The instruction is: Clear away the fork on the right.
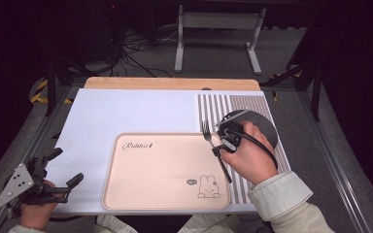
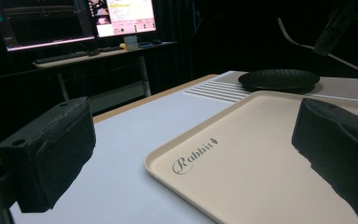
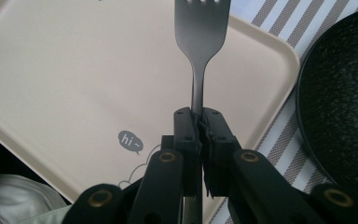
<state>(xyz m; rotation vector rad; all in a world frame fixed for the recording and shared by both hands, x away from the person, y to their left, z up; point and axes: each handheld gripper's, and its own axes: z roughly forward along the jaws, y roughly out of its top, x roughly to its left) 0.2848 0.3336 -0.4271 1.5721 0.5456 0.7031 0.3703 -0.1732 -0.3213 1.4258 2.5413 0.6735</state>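
Fork (image 3: 199, 42): dark metal, clamped by its handle in the right tongs (image 3: 200, 126), which are closed tight on it; tines point forward over the right edge of the tray (image 1: 145, 194), probably clear of its surface, though contact is hard to judge. Tray: beige, rabbit print, bare, likely the fork's destination. Black plate (image 3: 345, 102): just right of the tray, on a striped mat (image 1: 213, 104). Left tongs (image 1: 58, 170): wide open, holding nothing, idle at the worktop's (image 1: 126, 107) near-left corner.
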